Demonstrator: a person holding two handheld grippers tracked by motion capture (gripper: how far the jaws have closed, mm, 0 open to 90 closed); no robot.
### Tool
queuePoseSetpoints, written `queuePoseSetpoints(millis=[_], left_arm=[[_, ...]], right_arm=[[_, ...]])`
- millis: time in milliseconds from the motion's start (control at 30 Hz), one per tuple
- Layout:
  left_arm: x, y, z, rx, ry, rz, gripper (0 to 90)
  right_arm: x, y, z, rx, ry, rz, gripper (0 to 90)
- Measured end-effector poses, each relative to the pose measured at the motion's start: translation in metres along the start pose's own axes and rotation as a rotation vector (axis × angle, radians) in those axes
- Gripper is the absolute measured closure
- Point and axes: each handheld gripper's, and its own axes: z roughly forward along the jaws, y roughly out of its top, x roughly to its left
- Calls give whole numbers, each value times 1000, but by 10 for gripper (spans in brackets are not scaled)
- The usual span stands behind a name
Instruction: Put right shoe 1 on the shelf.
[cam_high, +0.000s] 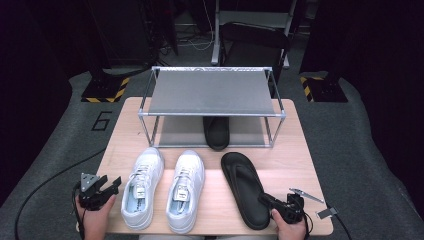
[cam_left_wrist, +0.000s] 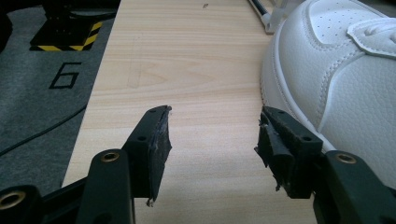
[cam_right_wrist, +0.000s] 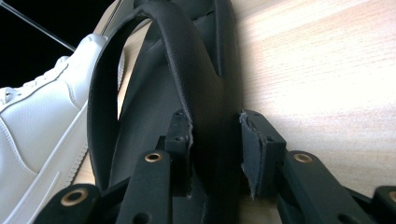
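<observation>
A black flip-flop (cam_high: 242, 185) lies toe-away on the right of the wooden table (cam_high: 295, 165). My right gripper (cam_high: 265, 199) sits at its heel end, and in the right gripper view (cam_right_wrist: 215, 140) the two pads stand against either side of the flip-flop's (cam_right_wrist: 187, 70) right rim, below the strap. A pair of white sneakers (cam_high: 142, 187) (cam_high: 185, 190) stands side by side to its left. My left gripper (cam_high: 112, 186) rests open just left of the left sneaker (cam_left_wrist: 336, 79), with bare wood between its jaws (cam_left_wrist: 212, 140).
A two-tier metal shoe rack (cam_high: 210, 92) stands at the table's far side, with a second black flip-flop (cam_high: 216, 132) on its lower shelf. Small metal pieces (cam_high: 305, 194) lie at the near right corner. The right sneaker (cam_right_wrist: 42, 121) is close to the held flip-flop.
</observation>
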Motion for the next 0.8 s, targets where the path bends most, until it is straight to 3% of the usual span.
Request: queuePoseSetpoints(millis=[133, 167, 333, 633, 800], left_arm=[[1, 0, -1, 5, 1, 8, 432], [1, 0, -1, 5, 1, 9, 432], [0, 0, 0, -1, 1, 3, 431], [-1, -1, 1, -15, 6, 0, 432], [-1, 0, 0, 12, 0, 10, 432]], right_arm=[[2, 0, -1, 2, -3, 11, 654], [1, 0, -1, -5, -1, -11, 654], [3, -1, -5, -7, 0, 12, 655], [3, 5, -13, -58, -10, 6, 654], [4, 12, -14, -76, -22, 14, 654]])
